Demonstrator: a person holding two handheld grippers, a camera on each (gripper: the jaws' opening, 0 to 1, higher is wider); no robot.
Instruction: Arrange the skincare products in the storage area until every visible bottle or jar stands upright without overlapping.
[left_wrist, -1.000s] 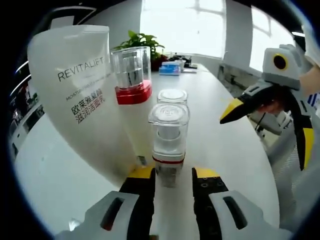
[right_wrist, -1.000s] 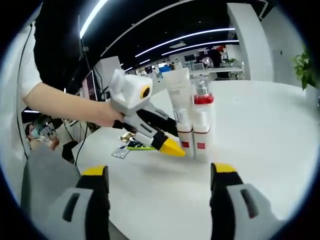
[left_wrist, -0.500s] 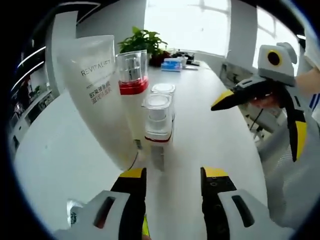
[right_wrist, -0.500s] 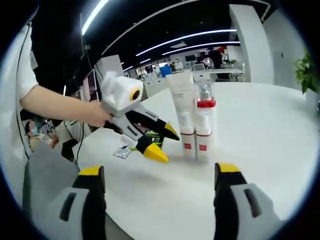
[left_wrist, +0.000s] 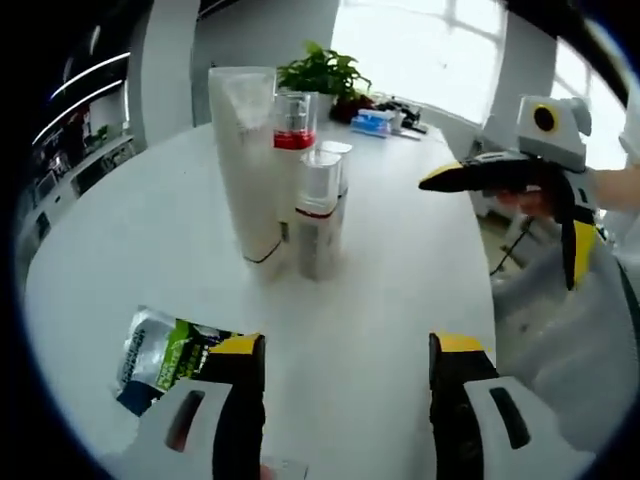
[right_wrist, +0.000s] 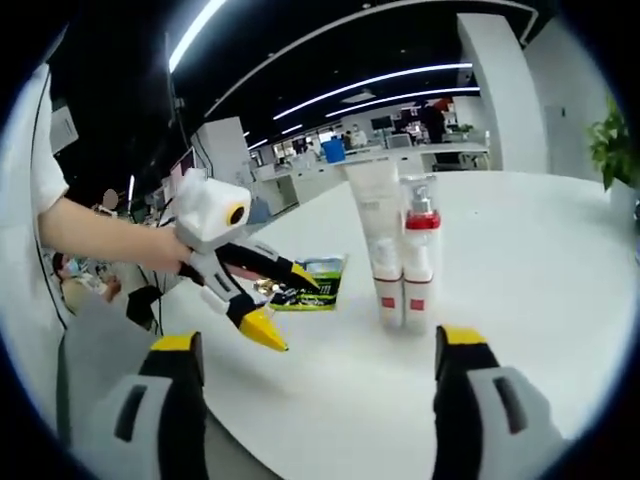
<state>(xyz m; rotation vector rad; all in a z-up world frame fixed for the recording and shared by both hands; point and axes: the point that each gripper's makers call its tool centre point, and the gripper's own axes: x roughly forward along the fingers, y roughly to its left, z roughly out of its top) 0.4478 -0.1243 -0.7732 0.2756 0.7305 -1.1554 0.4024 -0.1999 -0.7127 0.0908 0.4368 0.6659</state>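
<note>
Skincare bottles (left_wrist: 300, 190) upright, clustered on table (left_wrist: 400, 290) | left gripper (left_wrist: 345, 365) empty, jaws apart | right gripper (right_wrist: 315, 355) likewise

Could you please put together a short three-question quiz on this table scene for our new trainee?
1. True or false: the tall white tube lies flat on the white table.
2. Which item has a red band under its clear cap? A) the pump bottle B) the green sachet C) the potted plant
3. Fill in: both the left gripper and the right gripper are ____.

Key
1. False: it stands upright beside the bottles.
2. A
3. open, holding nothing
</note>
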